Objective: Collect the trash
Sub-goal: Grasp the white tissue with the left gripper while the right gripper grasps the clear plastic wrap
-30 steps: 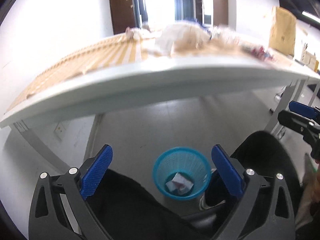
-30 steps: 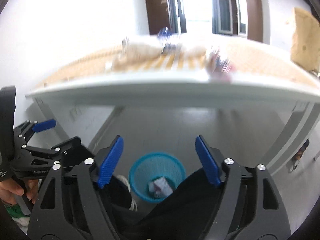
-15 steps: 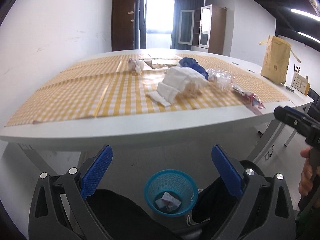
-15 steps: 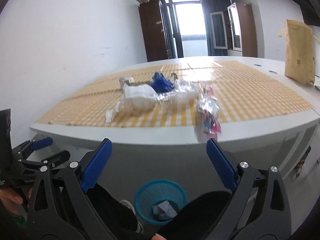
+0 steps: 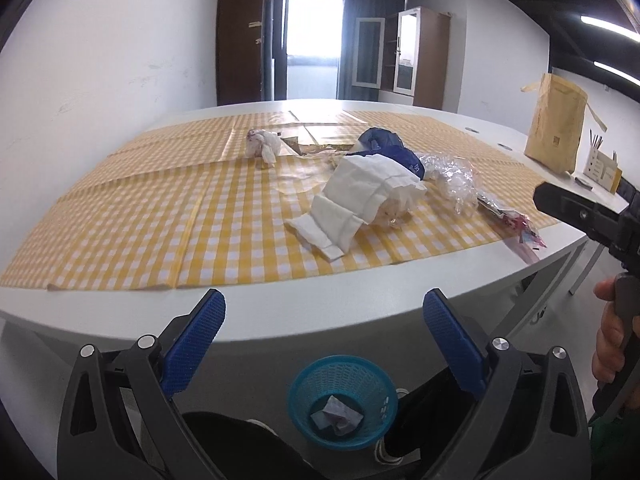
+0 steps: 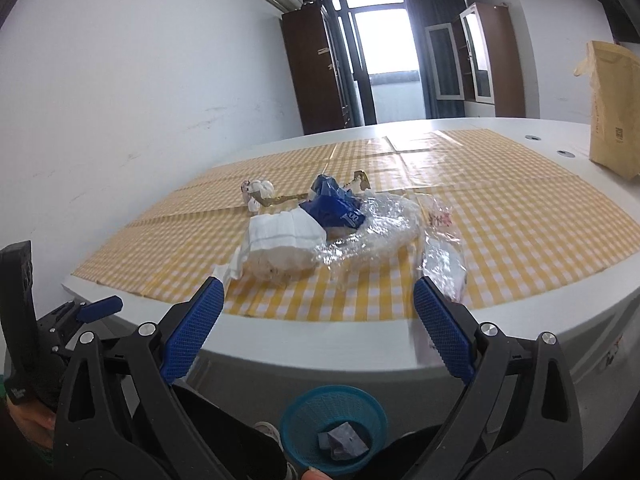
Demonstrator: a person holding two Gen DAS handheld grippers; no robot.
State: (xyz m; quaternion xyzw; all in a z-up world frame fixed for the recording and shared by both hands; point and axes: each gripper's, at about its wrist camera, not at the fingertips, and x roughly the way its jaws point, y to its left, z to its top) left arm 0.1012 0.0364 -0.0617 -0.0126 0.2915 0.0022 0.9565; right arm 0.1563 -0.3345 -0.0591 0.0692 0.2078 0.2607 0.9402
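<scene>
Trash lies on a table with a yellow checked cloth [image 5: 120, 216]: a white folded tissue wad [image 5: 356, 196] [image 6: 280, 236], a blue bag [image 5: 388, 148] [image 6: 332, 204], clear crumpled plastic [image 5: 452, 176] [image 6: 380, 228], a small crumpled tissue [image 5: 262, 144] [image 6: 256, 190] and a pink-printed wrapper [image 5: 516, 228] [image 6: 440, 248] near the front edge. A blue mesh bin [image 5: 344, 400] [image 6: 334, 426] stands on the floor below, with crumpled paper inside. My left gripper [image 5: 324, 340] and right gripper [image 6: 318, 328] are both open and empty, in front of the table edge.
A tall brown paper bag [image 5: 556, 128] [image 6: 614, 112] stands at the table's right. A pen holder [image 5: 600, 164] sits beside it. Cabinets and a bright doorway [image 5: 312, 40] are at the back. My legs and shoes are by the bin.
Both grippers have risen from below the table edge to above it, so the tabletop and trash now show. Both stay open and empty.
</scene>
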